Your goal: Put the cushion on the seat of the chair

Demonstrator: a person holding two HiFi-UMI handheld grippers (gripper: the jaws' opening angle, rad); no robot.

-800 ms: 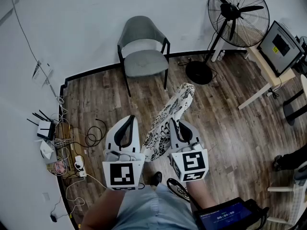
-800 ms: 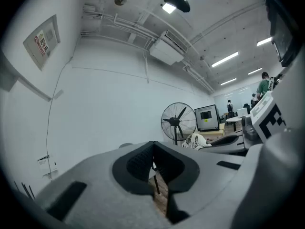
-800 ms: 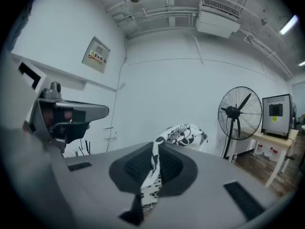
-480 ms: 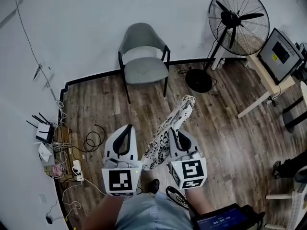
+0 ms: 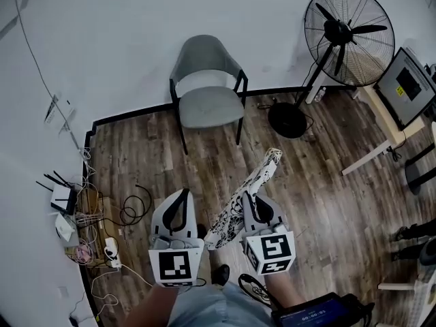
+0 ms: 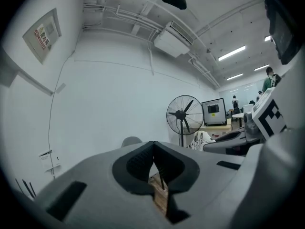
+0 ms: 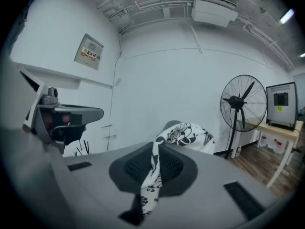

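The grey chair stands against the far wall with its seat bare. A black-and-white floral cushion hangs edge-on over the wooden floor, well short of the chair. My right gripper is shut on its near edge, and the fabric is pinched between the pads and rises ahead of them. The left gripper is beside it on the left, level, its jaws together with nothing between them. The chair's back peeks over the left jaws.
A standing fan with a round base is right of the chair. A desk with a monitor is at the far right. A router and tangled cables lie by the left wall. Someone's feet are at the right edge.
In the head view the chair, grippers and cushion all sit a little lower in the picture than before. The right gripper's hold on the cushion is the same, and the left stays shut.
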